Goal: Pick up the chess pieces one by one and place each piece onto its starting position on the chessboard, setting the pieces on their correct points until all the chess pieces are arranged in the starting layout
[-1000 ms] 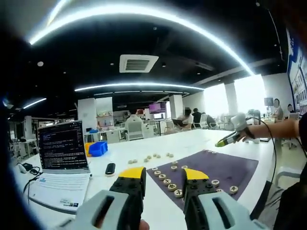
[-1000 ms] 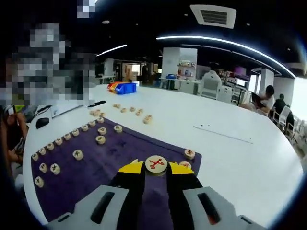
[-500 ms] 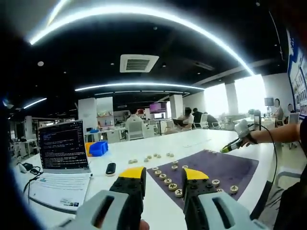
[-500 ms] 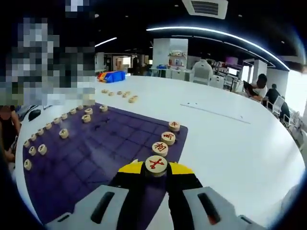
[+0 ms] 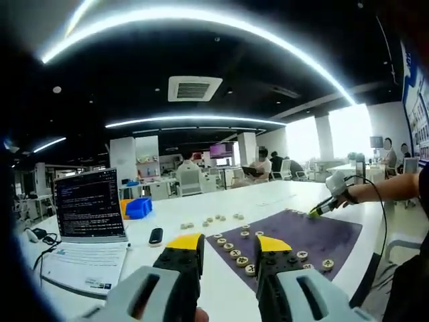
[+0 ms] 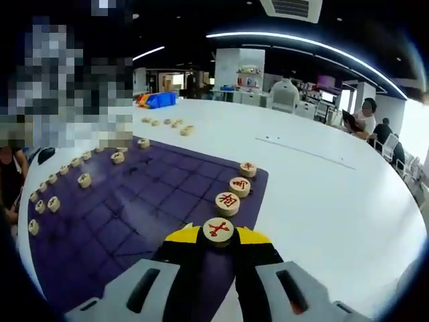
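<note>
My right gripper (image 6: 218,236) is shut on a round wooden chess piece with a red character (image 6: 218,229), held just above the near edge of the purple chessboard (image 6: 147,208). Two more red-marked pieces (image 6: 227,201) (image 6: 240,185) and a third (image 6: 248,168) line the board's right edge ahead of it. A row of pieces (image 6: 84,179) runs along the far left side. In the left gripper view my left gripper (image 5: 226,251) stands open and empty near the board (image 5: 315,235), and the right gripper (image 5: 326,200) hovers at the board's far corner.
Several loose pieces (image 6: 171,123) lie on the white table (image 6: 322,201) beyond the board, near blue and yellow bins (image 6: 157,100). A laptop (image 5: 89,213), papers (image 5: 84,265) and a small black device (image 5: 154,236) sit left of the board. People sit at desks in the background.
The right gripper has come down and forward a little along the board's right edge with its piece, so the three placed pieces look nearer. The left gripper has stayed still.
</note>
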The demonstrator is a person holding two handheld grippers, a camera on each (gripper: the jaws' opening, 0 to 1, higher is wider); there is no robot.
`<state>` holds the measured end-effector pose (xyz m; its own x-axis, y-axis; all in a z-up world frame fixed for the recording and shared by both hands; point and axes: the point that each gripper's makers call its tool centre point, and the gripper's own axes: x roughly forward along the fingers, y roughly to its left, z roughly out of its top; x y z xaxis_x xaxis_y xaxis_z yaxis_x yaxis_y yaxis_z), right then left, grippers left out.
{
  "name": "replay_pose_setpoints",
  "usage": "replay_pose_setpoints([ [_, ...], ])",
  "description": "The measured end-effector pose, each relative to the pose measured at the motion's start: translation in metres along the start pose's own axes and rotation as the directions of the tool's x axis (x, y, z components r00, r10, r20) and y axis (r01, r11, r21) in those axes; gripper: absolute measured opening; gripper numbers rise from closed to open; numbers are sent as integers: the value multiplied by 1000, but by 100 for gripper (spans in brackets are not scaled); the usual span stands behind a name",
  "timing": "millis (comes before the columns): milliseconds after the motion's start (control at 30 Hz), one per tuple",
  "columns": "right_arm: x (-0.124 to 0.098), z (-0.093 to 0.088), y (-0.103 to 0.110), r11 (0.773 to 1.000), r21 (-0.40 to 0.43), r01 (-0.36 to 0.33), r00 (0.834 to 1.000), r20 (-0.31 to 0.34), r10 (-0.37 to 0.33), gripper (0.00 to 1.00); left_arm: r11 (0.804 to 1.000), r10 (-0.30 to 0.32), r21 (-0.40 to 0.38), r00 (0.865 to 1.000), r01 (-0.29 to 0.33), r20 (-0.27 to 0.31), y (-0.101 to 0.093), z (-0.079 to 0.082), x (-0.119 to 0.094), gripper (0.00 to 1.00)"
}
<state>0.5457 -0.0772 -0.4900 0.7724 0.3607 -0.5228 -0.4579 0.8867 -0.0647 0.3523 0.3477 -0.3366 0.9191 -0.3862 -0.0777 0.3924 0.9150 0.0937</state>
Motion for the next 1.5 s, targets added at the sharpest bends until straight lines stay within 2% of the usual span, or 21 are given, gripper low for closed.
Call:
replay_pose_setpoints([
  [300,3,-2,1,1000,-8,6,1000,-3,-6,20,1000,1,3,1000,-1,-2,-1,0,0,32],
  [700,2,-2,0,1000,11,11,999,30,-11,20,1000,6,5,1000,-6,-1,-1,1,-2,32],
  [733,2,-2,1,1000,16,5,1000,31,-5,22,1000,6,4,1000,-6,-2,0,1,-2,32],
  [833,3,-1,4,1000,24,-11,999,31,11,42,1000,6,3,1000,-6,-2,-1,1,-1,32],
  [933,-1,1,5,1000,-29,4,999,34,-3,39,1000,4,3,1000,-4,-5,-1,0,-1,32],
  [1333,-40,39,20,1000,-6,6,987,158,-5,40,1000,0,3,1000,0,-8,-2,-1,1,32],
  [1433,-53,51,21,1000,22,16,976,216,-20,39,1000,2,2,1000,-2,-7,-2,-1,0,32],
  [1500,-66,61,18,999,49,21,960,279,-34,38,1000,4,2,1000,-4,-5,-1,0,-1,32],
])
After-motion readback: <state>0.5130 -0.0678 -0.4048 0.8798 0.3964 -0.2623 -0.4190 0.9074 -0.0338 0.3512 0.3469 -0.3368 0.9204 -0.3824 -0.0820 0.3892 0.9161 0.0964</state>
